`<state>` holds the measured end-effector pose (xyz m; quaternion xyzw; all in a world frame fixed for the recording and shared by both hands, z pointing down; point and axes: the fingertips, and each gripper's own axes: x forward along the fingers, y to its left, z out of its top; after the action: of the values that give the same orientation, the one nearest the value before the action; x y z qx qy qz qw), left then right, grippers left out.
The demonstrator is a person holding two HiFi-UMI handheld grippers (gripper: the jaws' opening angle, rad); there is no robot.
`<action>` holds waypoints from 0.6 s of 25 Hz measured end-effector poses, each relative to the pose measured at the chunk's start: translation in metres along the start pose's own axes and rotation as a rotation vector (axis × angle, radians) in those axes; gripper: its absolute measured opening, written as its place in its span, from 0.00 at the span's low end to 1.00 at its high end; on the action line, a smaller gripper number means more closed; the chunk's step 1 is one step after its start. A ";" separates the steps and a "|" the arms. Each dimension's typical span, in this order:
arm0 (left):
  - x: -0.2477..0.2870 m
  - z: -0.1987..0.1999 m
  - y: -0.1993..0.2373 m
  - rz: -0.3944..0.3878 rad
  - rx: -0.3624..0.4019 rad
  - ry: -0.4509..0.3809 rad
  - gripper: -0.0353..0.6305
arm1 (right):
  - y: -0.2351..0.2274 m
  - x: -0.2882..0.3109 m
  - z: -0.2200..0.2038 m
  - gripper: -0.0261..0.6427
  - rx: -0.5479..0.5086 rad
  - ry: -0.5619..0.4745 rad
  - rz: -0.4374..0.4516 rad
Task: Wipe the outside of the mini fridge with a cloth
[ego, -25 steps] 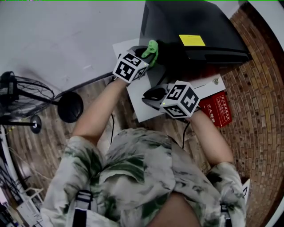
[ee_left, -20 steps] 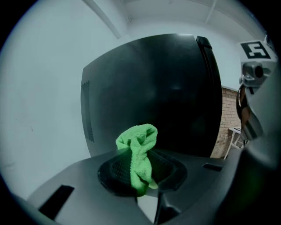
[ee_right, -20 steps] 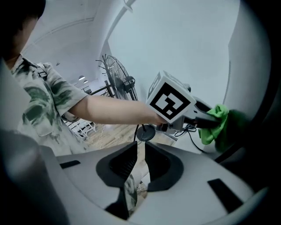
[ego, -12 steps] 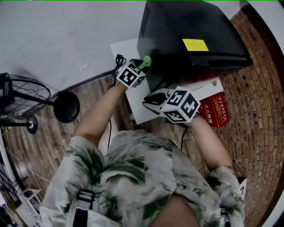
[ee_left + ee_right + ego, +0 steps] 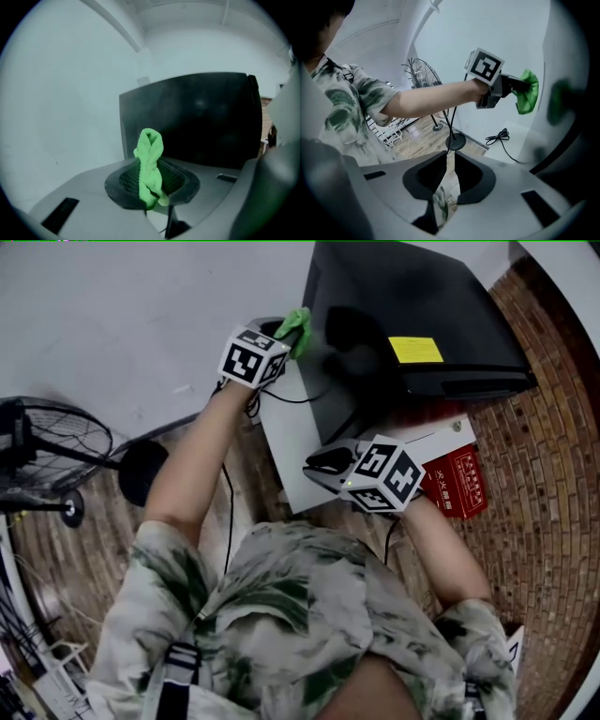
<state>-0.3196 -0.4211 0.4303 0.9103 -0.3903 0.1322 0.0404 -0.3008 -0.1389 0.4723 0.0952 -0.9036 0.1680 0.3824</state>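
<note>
Up beside the fridge [image 5: 412, 296], our left claw [image 5: 283, 333] holds the cloth [image 5: 296, 324] near its side, while our right claw [image 5: 449, 174] hangs narrowly parted, empty.

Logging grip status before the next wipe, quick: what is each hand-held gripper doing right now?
Left hand-held gripper: closed on the green cloth.
Right hand-held gripper: jaws slightly apart, holding nothing.

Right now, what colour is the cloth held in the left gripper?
The cloth is bright green, seen most clearly in the left gripper view.
</note>
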 end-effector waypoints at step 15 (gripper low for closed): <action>0.023 0.092 0.034 0.064 0.036 -0.158 0.17 | -0.006 -0.004 -0.001 0.15 0.015 -0.021 -0.016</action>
<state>-0.3095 -0.4771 0.3473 0.9055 -0.4186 0.0685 -0.0113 -0.2956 -0.1436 0.4715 0.1069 -0.9054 0.1707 0.3737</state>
